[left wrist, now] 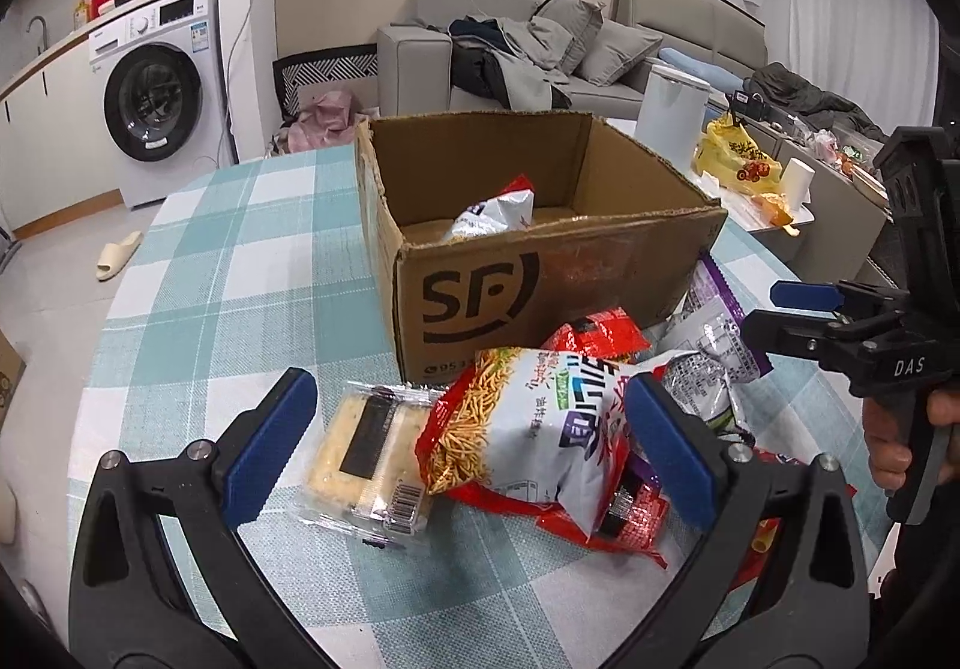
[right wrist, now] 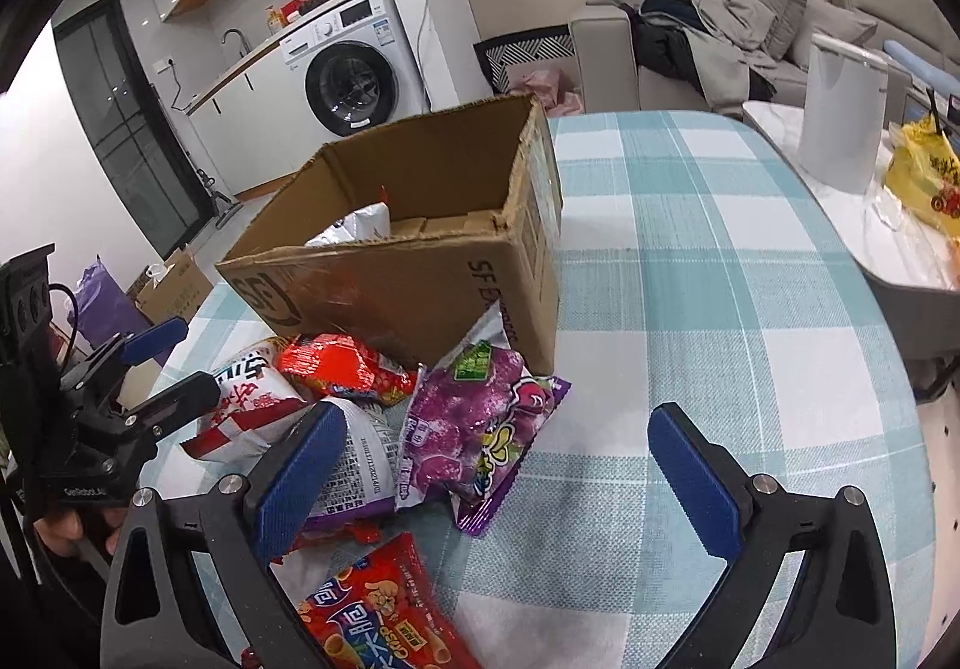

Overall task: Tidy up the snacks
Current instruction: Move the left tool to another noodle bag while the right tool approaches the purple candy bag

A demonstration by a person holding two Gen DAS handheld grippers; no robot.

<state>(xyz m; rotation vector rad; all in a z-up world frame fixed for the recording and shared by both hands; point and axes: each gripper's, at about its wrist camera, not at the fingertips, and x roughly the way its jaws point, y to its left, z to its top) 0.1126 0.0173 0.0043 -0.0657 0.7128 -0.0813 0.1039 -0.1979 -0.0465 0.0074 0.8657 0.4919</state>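
Observation:
A pile of snack packs lies on the checked tablecloth in front of an open cardboard box (left wrist: pixel 558 273) (right wrist: pixel 420 279). One silver-white bag (left wrist: pixel 495 213) (right wrist: pixel 354 225) lies inside the box. My left gripper (left wrist: pixel 474 441) hangs open over a white-and-red noodle-snack bag (left wrist: pixel 540 423) and a clear pack of pale crackers (left wrist: pixel 372 459). My right gripper (right wrist: pixel 498 474) stands open above a purple candy bag (right wrist: pixel 474 429), with a grey-backed bag (right wrist: pixel 354 465) by its left finger and a red crisp bag (right wrist: pixel 378 615) below. Nothing is held by either gripper.
The round table (right wrist: pixel 720 309) drops off at its edges. A side table to the right holds a white cylinder (right wrist: pixel 840 117) and a yellow plastic bag (right wrist: pixel 924 177). A sofa with clothes (left wrist: pixel 528 51) and a washing machine (left wrist: pixel 156 99) stand behind. A hand (left wrist: pixel 894 441) holds the right gripper.

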